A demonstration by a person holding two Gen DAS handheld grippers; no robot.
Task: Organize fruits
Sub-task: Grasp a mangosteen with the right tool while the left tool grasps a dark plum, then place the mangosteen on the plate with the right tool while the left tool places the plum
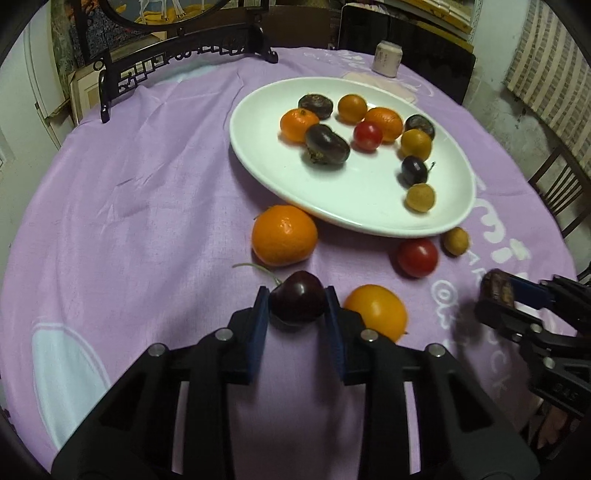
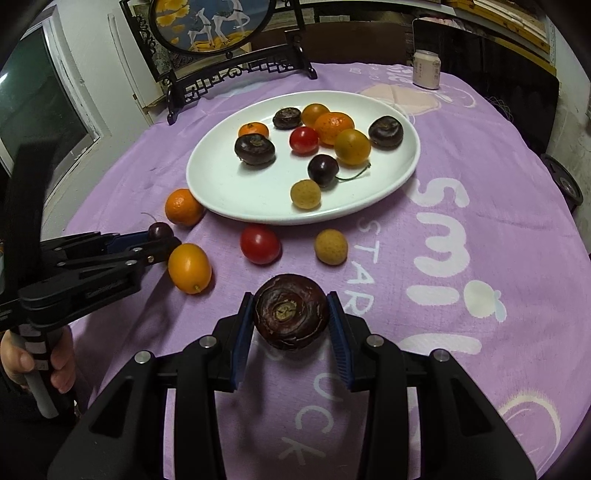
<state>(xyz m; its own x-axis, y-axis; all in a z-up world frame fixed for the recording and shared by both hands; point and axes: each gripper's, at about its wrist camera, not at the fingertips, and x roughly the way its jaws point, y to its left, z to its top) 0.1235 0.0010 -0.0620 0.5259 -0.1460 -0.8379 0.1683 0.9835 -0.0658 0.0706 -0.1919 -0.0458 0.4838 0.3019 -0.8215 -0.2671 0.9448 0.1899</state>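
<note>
My left gripper [image 1: 297, 295] is shut on a dark red cherry [image 1: 297, 301] with a long stem, low over the purple cloth. My right gripper [image 2: 291, 306] is shut on a dark brown water chestnut [image 2: 291, 314]. A white oval plate [image 1: 280, 177] behind them holds several fruits: mandarins, water chestnuts, a red tomato, a cherry, a longan. Loose on the cloth in front of the plate lie a mandarin [image 1: 284, 236], a red tomato [image 1: 417, 257], a longan [image 1: 456, 240] and an oval orange fruit [image 1: 376, 312]. That orange fruit lies right beside the left gripper's right finger.
A dark carved stand with a round picture [image 2: 207, 33] rises at the table's far left. A small pale jar [image 2: 426, 70] stands at the far edge. A person's hand [image 2: 22, 362] holds the left gripper's handle. A wooden chair [image 1: 561, 184] is past the right edge.
</note>
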